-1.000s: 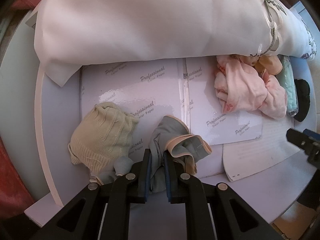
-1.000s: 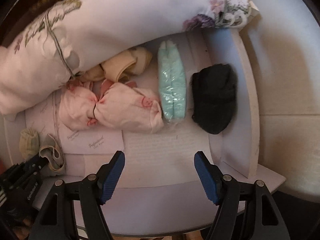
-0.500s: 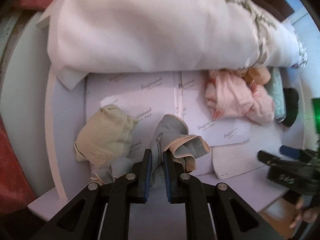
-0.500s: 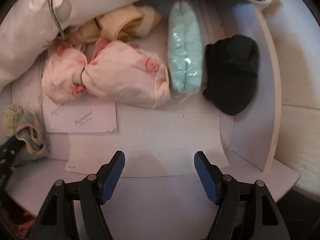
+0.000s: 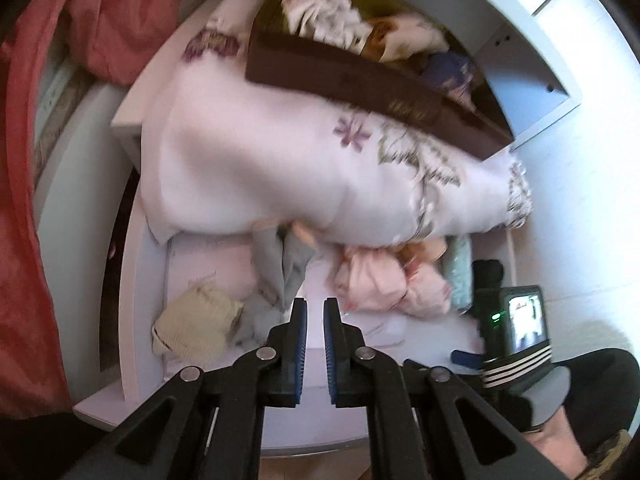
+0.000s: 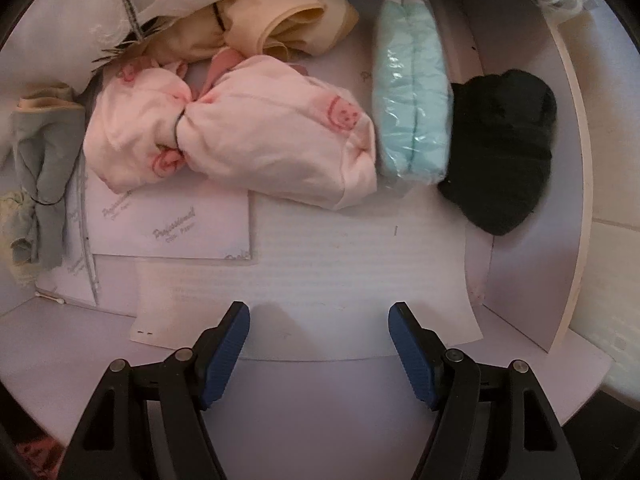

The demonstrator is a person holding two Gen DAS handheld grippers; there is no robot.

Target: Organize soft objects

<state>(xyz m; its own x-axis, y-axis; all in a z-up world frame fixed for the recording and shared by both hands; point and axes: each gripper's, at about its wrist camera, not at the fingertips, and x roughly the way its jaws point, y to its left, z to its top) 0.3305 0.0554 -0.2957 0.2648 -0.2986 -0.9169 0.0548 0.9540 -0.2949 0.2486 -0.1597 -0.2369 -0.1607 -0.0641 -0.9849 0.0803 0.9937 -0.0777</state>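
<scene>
My left gripper (image 5: 316, 308) is shut, with nothing visible between its blue pads; it hangs above the shelf front. Just beyond its tips lies a grey garment (image 5: 286, 268) with a peach hem, stretched out beside a cream knitted sock (image 5: 196, 324). In the right wrist view that grey garment (image 6: 44, 152) rests at the far left, tied with a thin band. My right gripper (image 6: 320, 316) is open over bare paper lining. Ahead of it are a pink bundle (image 6: 248, 140), a mint packet (image 6: 412, 112), a black sock (image 6: 504, 148) and a yellow garment (image 6: 288, 24).
A large white embroidered pillow (image 5: 280, 160) fills the back of the shelf, with a brown box (image 5: 380, 96) of cloths on top. Red fabric (image 5: 24, 240) hangs on the left. The shelf's side wall (image 6: 576, 160) stands close to the right of the black sock.
My left gripper has risen and tilted back, and the grey garment that was between its pads now lies on the shelf. My right gripper has sunk closer to the shelf floor.
</scene>
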